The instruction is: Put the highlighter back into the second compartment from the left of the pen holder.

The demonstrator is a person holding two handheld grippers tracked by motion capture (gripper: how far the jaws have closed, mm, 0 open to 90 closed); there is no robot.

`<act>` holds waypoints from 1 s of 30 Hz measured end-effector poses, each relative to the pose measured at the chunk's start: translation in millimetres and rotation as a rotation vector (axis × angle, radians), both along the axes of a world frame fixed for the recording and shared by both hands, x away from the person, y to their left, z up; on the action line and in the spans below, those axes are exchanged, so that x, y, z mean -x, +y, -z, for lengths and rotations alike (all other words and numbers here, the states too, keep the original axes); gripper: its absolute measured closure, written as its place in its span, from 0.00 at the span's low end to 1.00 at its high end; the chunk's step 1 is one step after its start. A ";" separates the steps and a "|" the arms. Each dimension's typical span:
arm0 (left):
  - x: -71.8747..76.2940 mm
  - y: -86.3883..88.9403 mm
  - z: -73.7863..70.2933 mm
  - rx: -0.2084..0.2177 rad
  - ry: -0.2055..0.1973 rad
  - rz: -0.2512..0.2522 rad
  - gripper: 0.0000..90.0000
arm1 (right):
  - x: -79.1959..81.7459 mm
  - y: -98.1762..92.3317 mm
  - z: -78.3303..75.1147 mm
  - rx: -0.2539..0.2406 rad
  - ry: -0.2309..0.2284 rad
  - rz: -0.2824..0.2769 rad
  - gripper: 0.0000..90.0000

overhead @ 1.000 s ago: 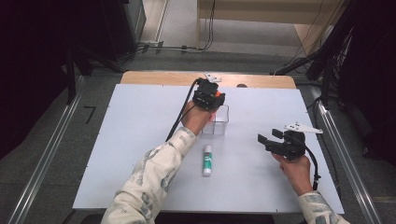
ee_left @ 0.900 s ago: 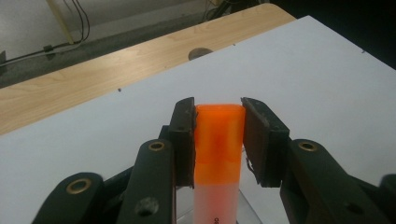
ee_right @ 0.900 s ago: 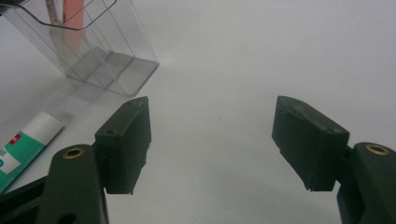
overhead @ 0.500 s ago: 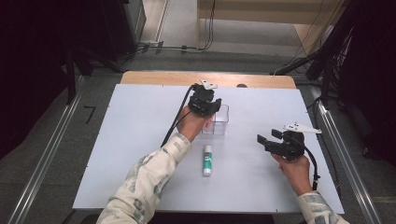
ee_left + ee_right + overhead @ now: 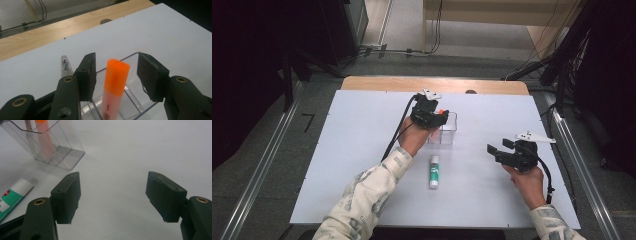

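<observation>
Right now the left gripper point(image 5: 116, 75) is hovering over a clear plastic organizer box point(image 5: 133, 100), with an orange highlighter point(image 5: 113, 90) standing upright between its jaws. Its jaws have just been opening, and both pads are standing clear of the highlighter on either side, so the marker is released, not gripped. The highlighter is resting inside the box, cap end up, bottom end down in a compartment; which compartment, can't tell. Another clear-tipped pen point(image 5: 65, 65) is poking up just outside the jaw that sits on the left in the left gripper view.

From the high view, the left gripper point(image 5: 434, 116) is sitting over the near-left edge of the box point(image 5: 448, 131), orange cap peeking out beside it. A glue stick point(image 5: 434, 171) is lying flat on the white table point(image 5: 352, 150), just behind the left hand point(image 5: 414, 140), toward the person.

The right gripper point(image 5: 113, 195) is held well apart from the box, jaws spread wide with nothing between them, just bare table under them. In its view the box point(image 5: 50, 147) is sitting ahead and to the left, with the glue stick point(image 5: 12, 193) just beside the left-hand jaw. High view: right gripper point(image 5: 497, 150) is pointing toward the glue stick.
</observation>
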State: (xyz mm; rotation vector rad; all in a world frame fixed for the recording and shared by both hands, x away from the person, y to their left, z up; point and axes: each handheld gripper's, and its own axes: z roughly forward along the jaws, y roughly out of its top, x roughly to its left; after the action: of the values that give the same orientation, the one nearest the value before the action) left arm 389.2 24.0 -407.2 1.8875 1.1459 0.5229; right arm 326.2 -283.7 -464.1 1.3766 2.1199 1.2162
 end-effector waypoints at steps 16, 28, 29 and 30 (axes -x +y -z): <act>23.4 21.0 6.7 0.075 0.005 0.003 0.34 | -0.5 2.8 2.1 0.007 0.012 -0.001 0.29; 46.0 40.1 7.1 0.094 -0.017 -0.009 0.26 | -0.2 5.2 2.9 0.008 0.016 -0.002 0.28; 47.5 42.8 8.4 0.096 -0.018 -0.014 0.26 | -0.1 5.5 2.9 0.007 0.017 -0.002 0.28; 48.6 45.1 9.4 0.095 -0.016 -0.020 0.26 | 0.0 5.9 3.0 0.008 0.018 -0.002 0.28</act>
State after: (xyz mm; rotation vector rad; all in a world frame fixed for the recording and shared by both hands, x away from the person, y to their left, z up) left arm 340.6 69.2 -416.6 1.7891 1.1610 0.4851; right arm 326.2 -277.8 -467.1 1.3874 2.1362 1.1992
